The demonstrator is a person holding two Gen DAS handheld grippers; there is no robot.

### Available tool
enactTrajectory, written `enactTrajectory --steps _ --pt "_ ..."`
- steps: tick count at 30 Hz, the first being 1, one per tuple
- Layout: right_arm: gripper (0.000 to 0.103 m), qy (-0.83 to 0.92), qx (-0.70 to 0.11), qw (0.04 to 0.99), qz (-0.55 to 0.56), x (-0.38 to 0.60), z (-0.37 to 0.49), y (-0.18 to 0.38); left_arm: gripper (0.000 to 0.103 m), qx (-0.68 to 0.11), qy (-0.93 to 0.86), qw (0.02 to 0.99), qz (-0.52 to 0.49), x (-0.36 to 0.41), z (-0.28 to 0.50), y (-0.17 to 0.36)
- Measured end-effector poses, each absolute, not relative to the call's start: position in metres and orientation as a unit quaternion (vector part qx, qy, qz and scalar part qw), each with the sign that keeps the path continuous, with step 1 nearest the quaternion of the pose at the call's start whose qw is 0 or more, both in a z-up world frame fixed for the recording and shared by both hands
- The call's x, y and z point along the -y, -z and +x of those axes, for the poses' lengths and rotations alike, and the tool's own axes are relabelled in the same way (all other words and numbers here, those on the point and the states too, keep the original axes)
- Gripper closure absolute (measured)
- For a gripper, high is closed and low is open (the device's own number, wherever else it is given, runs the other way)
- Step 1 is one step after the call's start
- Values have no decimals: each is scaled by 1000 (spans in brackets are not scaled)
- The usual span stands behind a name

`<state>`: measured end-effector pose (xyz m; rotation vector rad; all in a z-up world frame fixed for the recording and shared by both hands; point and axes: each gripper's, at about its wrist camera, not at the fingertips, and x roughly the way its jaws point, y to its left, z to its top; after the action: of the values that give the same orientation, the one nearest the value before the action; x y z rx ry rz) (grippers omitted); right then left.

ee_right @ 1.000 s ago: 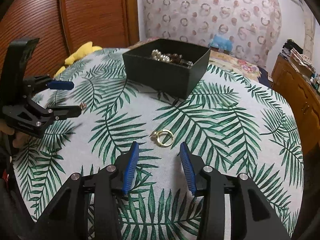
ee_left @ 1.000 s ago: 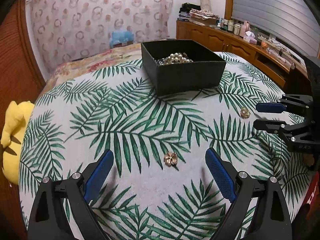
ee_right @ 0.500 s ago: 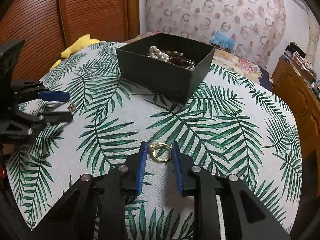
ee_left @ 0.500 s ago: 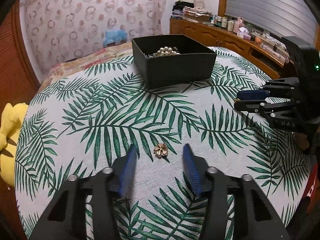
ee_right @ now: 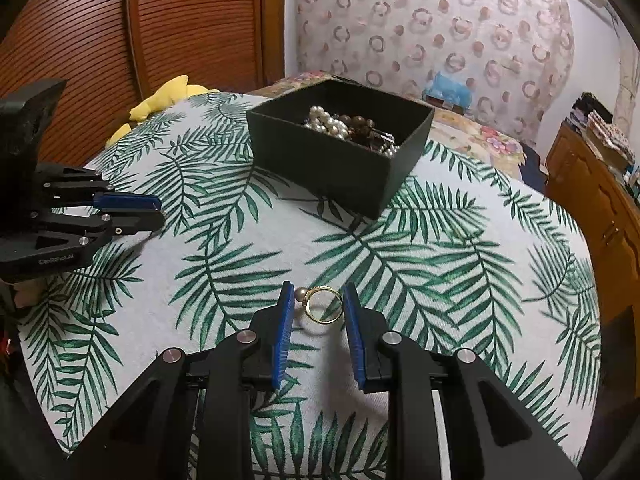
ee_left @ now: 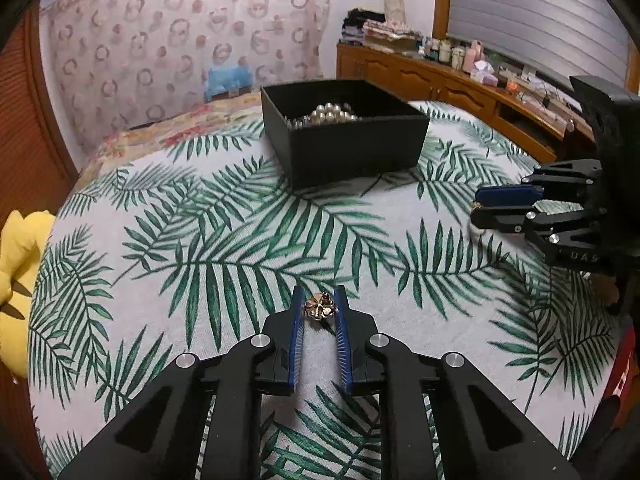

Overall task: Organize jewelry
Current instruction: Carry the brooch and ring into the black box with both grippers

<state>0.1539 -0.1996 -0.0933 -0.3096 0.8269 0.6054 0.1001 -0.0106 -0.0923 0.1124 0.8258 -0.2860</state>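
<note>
A black open box (ee_left: 348, 140) with pearl jewelry inside stands at the far side of the leaf-print table; it also shows in the right wrist view (ee_right: 340, 148). My left gripper (ee_left: 319, 306) is shut on a gold flower brooch (ee_left: 319, 307) at its fingertips, just above the cloth. My right gripper (ee_right: 316, 300) is shut on a gold ring with a pearl (ee_right: 322, 304), held between its blue pads. The right gripper shows at the right edge of the left wrist view (ee_left: 508, 204); the left gripper shows at the left edge of the right wrist view (ee_right: 128, 212).
A yellow plush toy (ee_left: 16, 264) lies at the table's left edge. A wooden sideboard (ee_left: 460, 84) with bottles stands behind on the right. A wooden slatted door (ee_right: 140, 28) and a patterned curtain (ee_right: 440, 24) stand behind the table.
Both grippers have closed: the left on the flower brooch, the right on the pearl ring. Both have moved forward to their pieces.
</note>
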Motion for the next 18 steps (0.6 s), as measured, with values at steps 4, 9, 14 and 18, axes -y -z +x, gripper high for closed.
enactTrajectory --steps 4,9,14,18 --pt "76 -291 -382 864 -150 196 159 81 89 -391 137 909 53 13 101 85" --pt "76 -292 -370 872 -135 192 177 63 89 -372 132 917 55 16 108 70" --pt "76 -293 -360 880 -103 191 204 47 89 -349 124 928 46 16 114 53" --pt "76 -293 -346 885 -104 185 223 36 89 -339 121 932 44 15 121 42"
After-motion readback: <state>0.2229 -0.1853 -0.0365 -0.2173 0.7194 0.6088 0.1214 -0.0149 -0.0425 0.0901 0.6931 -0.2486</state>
